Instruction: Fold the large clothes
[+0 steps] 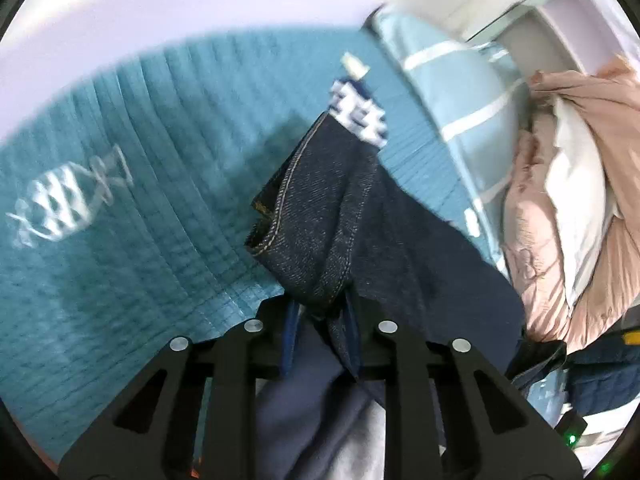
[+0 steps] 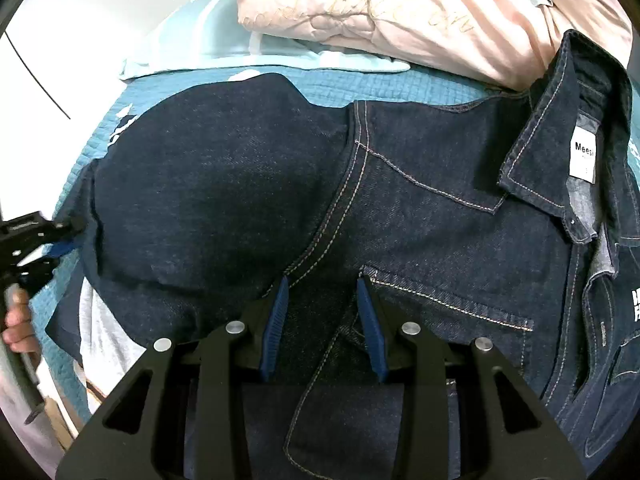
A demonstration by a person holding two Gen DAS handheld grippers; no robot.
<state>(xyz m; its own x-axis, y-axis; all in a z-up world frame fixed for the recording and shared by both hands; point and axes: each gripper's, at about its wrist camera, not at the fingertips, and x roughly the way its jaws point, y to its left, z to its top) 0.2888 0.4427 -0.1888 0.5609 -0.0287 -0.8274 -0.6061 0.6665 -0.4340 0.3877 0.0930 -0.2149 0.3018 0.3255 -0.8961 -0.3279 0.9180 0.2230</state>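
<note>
A dark blue denim jacket [image 2: 420, 208] with tan stitching lies spread on a teal quilted bedspread [image 2: 280, 80], its collar and white label [image 2: 582, 154] at the right. My right gripper [image 2: 322, 292] is open, its blue pads over the denim near the chest pocket seam. My left gripper [image 1: 320, 312] is shut on a bunched sleeve of the jacket [image 1: 320, 216] and holds it lifted above the bedspread [image 1: 120, 240]. The left gripper also shows at the left edge of the right wrist view [image 2: 60, 236], holding the sleeve end.
A pink duvet [image 2: 400, 12] and a pale blue striped pillow [image 2: 208, 40] lie at the head of the bed. In the left wrist view the pink duvet [image 1: 560, 200] and pillow [image 1: 460, 92] are at the right. A white fish print [image 1: 64, 204] marks the bedspread.
</note>
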